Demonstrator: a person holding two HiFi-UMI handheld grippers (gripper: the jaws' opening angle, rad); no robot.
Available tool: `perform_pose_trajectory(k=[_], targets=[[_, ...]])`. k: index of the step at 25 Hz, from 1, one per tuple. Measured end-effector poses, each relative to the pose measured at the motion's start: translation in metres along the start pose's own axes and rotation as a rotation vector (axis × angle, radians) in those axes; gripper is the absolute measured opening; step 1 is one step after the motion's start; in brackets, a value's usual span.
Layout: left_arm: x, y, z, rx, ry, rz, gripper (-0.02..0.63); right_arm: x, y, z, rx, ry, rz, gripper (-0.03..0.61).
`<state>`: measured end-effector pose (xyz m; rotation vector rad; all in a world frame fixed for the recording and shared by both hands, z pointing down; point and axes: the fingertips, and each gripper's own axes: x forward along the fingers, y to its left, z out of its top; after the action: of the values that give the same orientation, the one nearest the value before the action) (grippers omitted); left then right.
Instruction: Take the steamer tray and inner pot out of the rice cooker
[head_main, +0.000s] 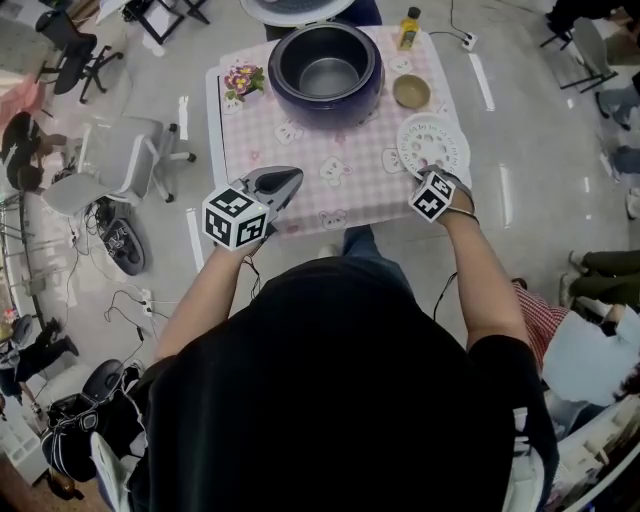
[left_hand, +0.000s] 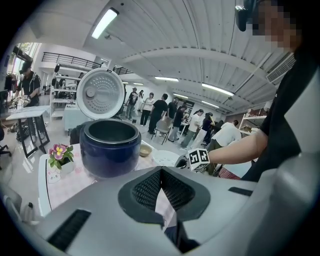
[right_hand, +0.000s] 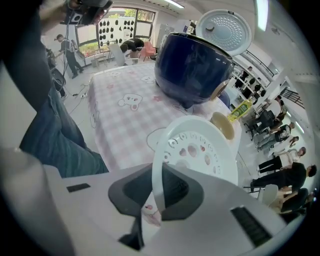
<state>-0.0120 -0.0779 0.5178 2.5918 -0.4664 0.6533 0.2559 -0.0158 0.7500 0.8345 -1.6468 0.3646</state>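
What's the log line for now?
left gripper: shut, empty | right gripper: shut on steamer tray | inner pot: in rice cooker

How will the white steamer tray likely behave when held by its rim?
The steamer tray looks thin, perforated plastic, so probably light and stiff. Pinched at one rim edge by the right hand-held gripper, it may tilt or slip.

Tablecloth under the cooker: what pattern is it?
The tablecloth is a pink and white check with small white bear-like figures. It shows best in the head view.
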Motion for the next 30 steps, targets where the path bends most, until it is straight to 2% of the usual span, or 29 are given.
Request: perform_pose_trajectory(k=[12,24,30], targets=[[0.015,0.005,0.002,0.009,0.028,-0.009,0.021,0.032,0.01,-0.002,0.023,-0.007,0.054,0.032],[0.02,0.011,-0.003,-0.021,0.042,-0.003,0.021,0.048,0.021,-0.004,0.03,0.018,0.121,0.048],[0.018,0.012,-0.002,-0.025,0.038,0.002,0.021,0.051,0.025,-0.005,0.07,0.025,0.157,0.067]])
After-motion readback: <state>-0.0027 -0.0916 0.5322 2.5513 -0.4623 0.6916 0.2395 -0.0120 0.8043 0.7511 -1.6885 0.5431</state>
